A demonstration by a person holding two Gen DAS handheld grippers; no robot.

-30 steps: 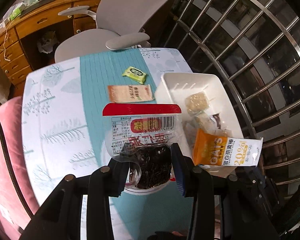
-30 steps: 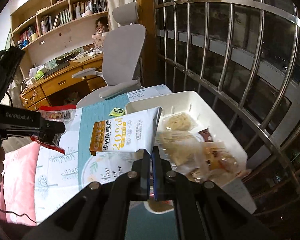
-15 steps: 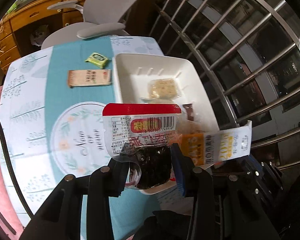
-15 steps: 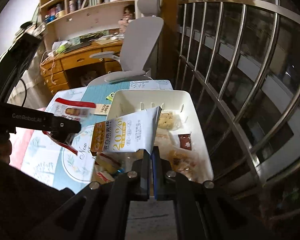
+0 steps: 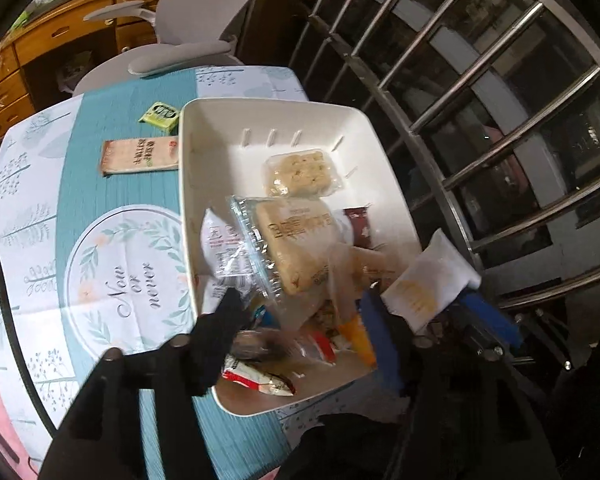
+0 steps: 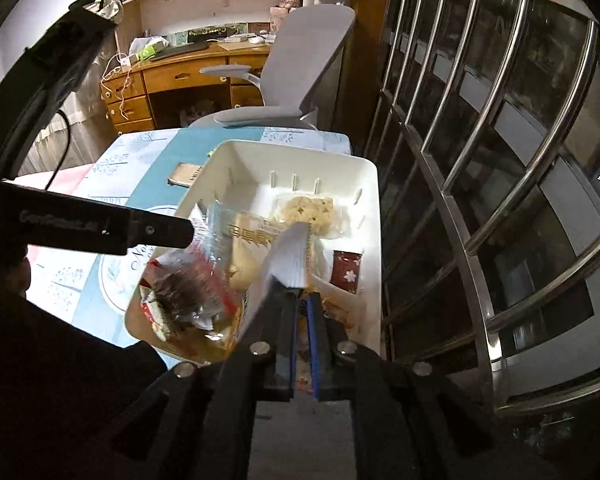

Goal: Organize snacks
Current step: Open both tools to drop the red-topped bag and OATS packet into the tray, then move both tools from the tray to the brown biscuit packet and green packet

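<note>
A white bin [image 5: 284, 120] fills the middle of both views, sitting on a blue and white tablecloth [image 5: 100, 240]. Inside it, toward the upper part, lies a pale cracker pack [image 5: 300, 172]. Below that sits a larger clear-wrapped cake [image 5: 296, 240], and just right of it a small dark red sachet [image 5: 358, 226]. At the bin's near end several wrappers are heaped and blurred; we can make out a red and white packet [image 5: 256, 378] in the left wrist view, and a dark-filled clear bag [image 6: 188, 292] at lower left of the right wrist view.

Our left gripper [image 5: 300, 320] hovers over the near end of the bin, at the bottom of its own view. Its two fingers stand wide apart with nothing between them. In the right wrist view its dark finger reaches in from the left, over the heap.

Our right gripper [image 6: 302, 300] points into the bin from its near right corner. Its blue-padded fingers sit close together, pinching a white and orange bar [image 6: 288, 256], which stands on edge above the bin. In the left wrist view this bar [image 5: 428, 284] shows at right of centre.

Two snacks lie outside the bin on the cloth, in the upper left of the left wrist view: one green sachet [image 5: 159, 113] and one long pink pack [image 5: 140, 156] touching the bin's left wall.

We count one bin and two grippers.
</note>
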